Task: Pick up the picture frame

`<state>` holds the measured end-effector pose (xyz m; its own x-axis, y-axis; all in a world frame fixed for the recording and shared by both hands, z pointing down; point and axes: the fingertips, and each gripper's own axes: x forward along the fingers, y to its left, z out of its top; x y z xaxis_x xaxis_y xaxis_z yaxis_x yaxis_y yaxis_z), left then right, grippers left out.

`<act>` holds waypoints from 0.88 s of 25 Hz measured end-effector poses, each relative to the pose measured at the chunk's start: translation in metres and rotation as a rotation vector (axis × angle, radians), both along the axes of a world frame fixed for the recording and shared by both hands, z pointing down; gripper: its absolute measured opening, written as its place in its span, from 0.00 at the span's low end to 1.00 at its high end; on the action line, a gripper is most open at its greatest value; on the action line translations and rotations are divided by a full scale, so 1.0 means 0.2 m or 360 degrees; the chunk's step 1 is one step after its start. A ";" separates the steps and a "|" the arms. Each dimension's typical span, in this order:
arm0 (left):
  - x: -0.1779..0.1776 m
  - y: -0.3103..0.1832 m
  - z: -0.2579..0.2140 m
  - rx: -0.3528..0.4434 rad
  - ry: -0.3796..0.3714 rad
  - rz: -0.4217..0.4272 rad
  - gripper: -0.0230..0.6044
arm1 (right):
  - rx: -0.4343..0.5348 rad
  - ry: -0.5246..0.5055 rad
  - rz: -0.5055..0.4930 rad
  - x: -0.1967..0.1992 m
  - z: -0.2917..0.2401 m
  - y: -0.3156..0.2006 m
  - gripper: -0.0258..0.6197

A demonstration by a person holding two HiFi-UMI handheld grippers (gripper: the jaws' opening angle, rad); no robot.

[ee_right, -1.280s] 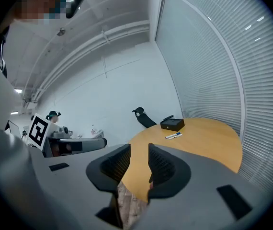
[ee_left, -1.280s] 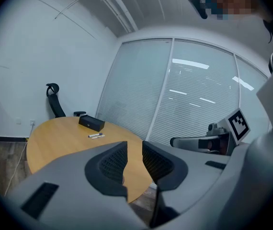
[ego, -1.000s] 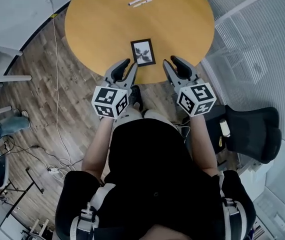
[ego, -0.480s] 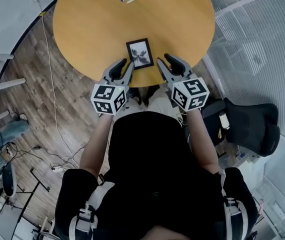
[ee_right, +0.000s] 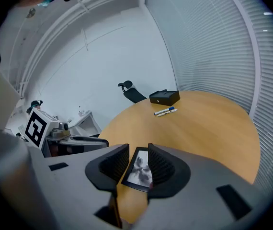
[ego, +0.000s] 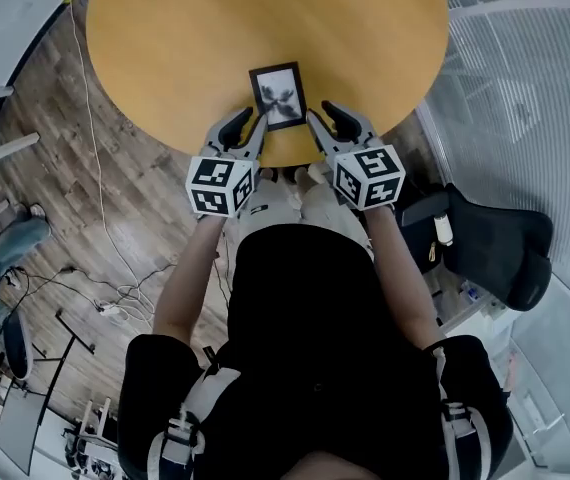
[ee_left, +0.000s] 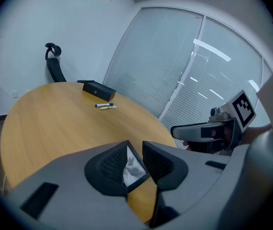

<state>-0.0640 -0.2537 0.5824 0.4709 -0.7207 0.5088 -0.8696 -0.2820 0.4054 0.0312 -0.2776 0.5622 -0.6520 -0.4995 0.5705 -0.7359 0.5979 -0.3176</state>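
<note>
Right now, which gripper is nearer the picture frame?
Left, but barely: the left gripper is at the near-left corner of the picture frame; the right gripper sits just off its right edge.

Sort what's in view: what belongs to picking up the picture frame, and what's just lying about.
Belongs to the job:
- picture frame, flat on the round table
- left gripper and right gripper, both open, flanking the frame's near end

Lying about:
- two markers
- black box
- office chair
</note>
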 end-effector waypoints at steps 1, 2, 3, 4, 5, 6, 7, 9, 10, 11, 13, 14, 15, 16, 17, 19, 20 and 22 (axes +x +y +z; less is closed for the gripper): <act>0.01 -0.03 0.06 -0.0022 -0.0008 -0.0006 0.19 | -0.0018 0.0009 -0.0002 0.01 0.06 -0.02 0.25; 0.02 -0.05 0.11 -0.0048 -0.0012 -0.0017 0.19 | -0.0036 0.0019 -0.0003 0.03 0.12 -0.04 0.25; 0.03 -0.06 0.16 -0.0076 -0.0012 -0.0029 0.20 | -0.0052 0.0030 -0.0003 0.04 0.17 -0.05 0.25; 0.03 -0.07 0.21 -0.0107 -0.0011 -0.0043 0.20 | -0.0066 0.0041 -0.0002 0.04 0.22 -0.06 0.25; 0.03 -0.07 0.26 -0.0139 -0.0009 -0.0057 0.20 | -0.0080 0.0051 0.0000 0.05 0.27 -0.06 0.25; 0.03 -0.07 0.31 -0.0170 -0.0005 -0.0069 0.20 | -0.0093 0.0060 0.0004 0.05 0.31 -0.07 0.25; 0.03 -0.08 0.35 -0.0201 -0.0001 -0.0078 0.22 | -0.0107 0.0067 0.0007 0.05 0.35 -0.08 0.25; 0.02 -0.09 0.42 -0.0250 0.0007 -0.0091 0.22 | -0.0130 0.0084 0.0010 0.03 0.42 -0.10 0.25; 0.02 -0.10 0.45 -0.0273 0.0012 -0.0099 0.23 | -0.0141 0.0099 0.0007 0.02 0.46 -0.12 0.25; 0.01 -0.10 0.49 -0.0299 0.0017 -0.0107 0.23 | -0.0153 0.0116 0.0004 0.01 0.49 -0.13 0.25; 0.03 -0.09 0.57 -0.0365 0.0027 -0.0116 0.25 | -0.0186 0.0147 0.0003 0.01 0.57 -0.13 0.25; 0.04 -0.09 0.60 -0.0394 0.0031 -0.0120 0.27 | -0.0204 0.0160 0.0006 0.02 0.61 -0.13 0.25; 0.04 -0.09 0.64 -0.0417 0.0030 -0.0125 0.27 | -0.0222 0.0175 0.0009 0.03 0.65 -0.13 0.25; 0.04 -0.09 0.66 -0.0438 0.0029 -0.0135 0.27 | -0.0238 0.0192 0.0008 0.04 0.69 -0.12 0.25; 0.04 -0.10 0.69 -0.0458 0.0029 -0.0147 0.27 | -0.0252 0.0215 -0.0001 0.03 0.72 -0.12 0.25; 0.03 -0.11 0.74 -0.0492 0.0036 -0.0164 0.27 | -0.0254 0.0270 -0.0034 0.01 0.78 -0.11 0.26; 0.03 -0.12 0.76 -0.0500 0.0035 -0.0164 0.27 | -0.0248 0.0292 -0.0043 0.01 0.81 -0.11 0.26; 0.03 -0.13 0.79 -0.0491 -0.0006 -0.0150 0.27 | -0.0263 0.0307 -0.0020 0.01 0.84 -0.11 0.26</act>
<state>-0.0589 -0.2796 0.7402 0.4071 -0.5728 0.7115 -0.8876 -0.0644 0.4560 0.0341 -0.3005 0.7298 -0.5288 -0.3816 0.7581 -0.7851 0.5593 -0.2660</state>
